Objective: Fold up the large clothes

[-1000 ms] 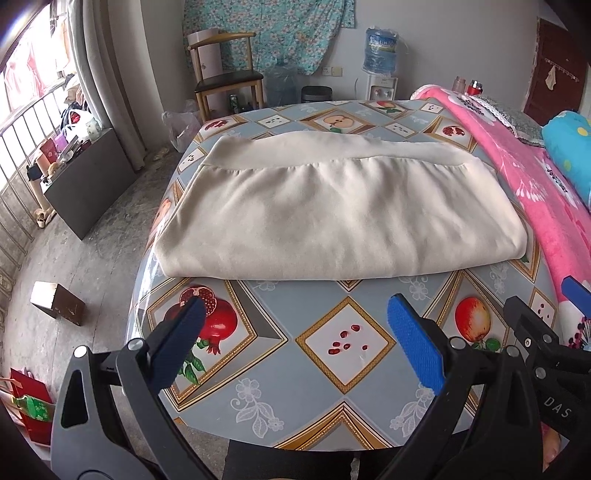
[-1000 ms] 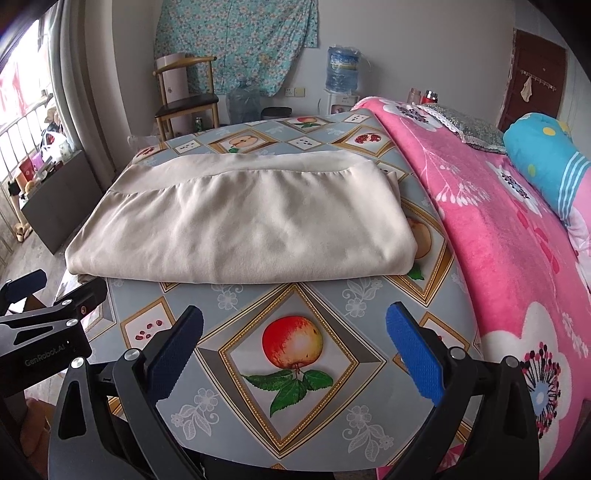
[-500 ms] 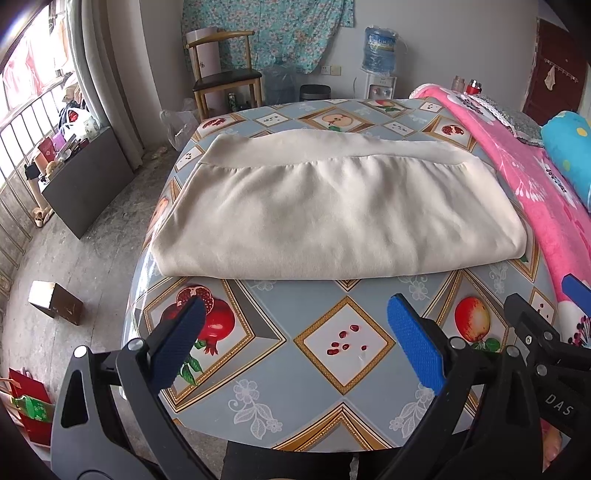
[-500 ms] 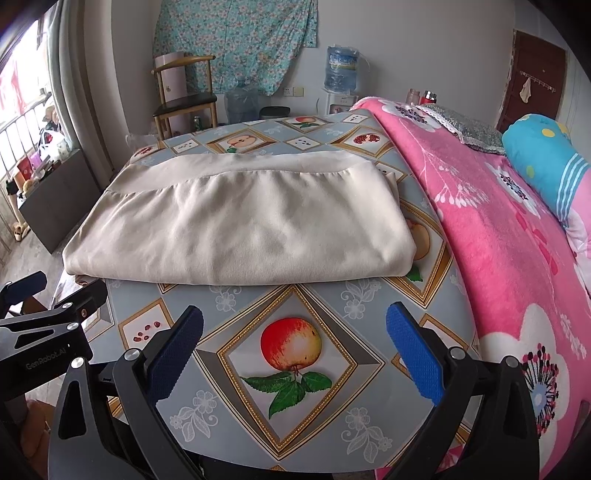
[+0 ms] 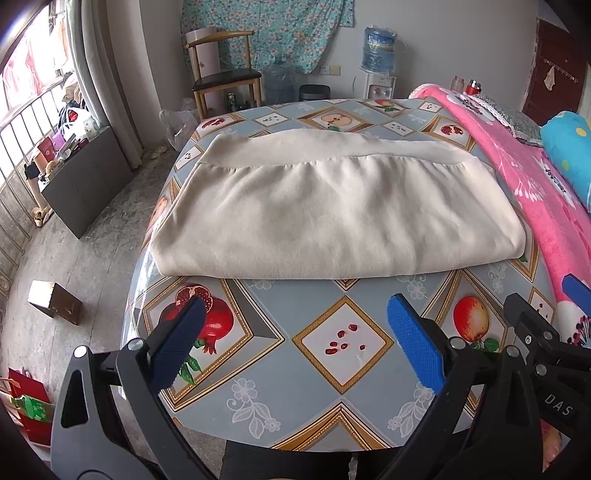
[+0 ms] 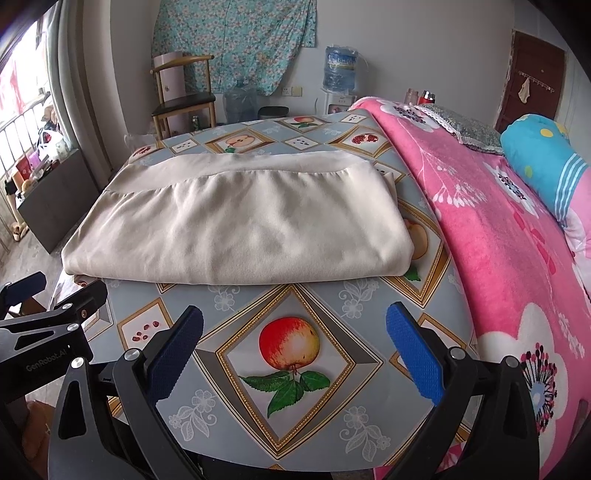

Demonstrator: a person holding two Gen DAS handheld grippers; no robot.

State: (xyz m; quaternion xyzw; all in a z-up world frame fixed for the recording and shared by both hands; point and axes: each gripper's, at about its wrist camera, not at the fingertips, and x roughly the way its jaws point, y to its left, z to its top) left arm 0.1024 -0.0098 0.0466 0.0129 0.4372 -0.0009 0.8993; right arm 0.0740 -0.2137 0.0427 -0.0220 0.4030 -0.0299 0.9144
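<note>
Left tool [image 5: 295, 343] reads wide open on my feed, blue pads [image 5: 413, 345] well apart, nothing between them. Right tool [image 6: 293, 349] same: spread wide, empty. Both hang over the near edge of the bench [image 5: 343, 343], side by side; I can see the right one's tip at the right edge of the left view, and the left one's black frame at the left edge of the right view.

Under the tools: bare fruit-print cover, pomegranate tile beneath the left, apple tile [image 6: 290, 349] beneath the right.

Past that, the cream garment [image 5: 332, 218] lies folded flat across the middle of the bench, near fold edge toward me, clear of both tools. Plain band [image 5: 332, 147] runs along its far edge. A lower layer peeks out at the far right corner in the right view.

Right of the bench: bed with pink floral blanket [image 6: 498, 229], touching or just beside the bench edge, can't tell which. Blue pillow [image 6: 539, 162] on it.

Far wall: wooden chair [image 5: 225, 81], water dispenser [image 5: 378, 55], floral cloth [image 5: 269, 33] hung up.
</note>
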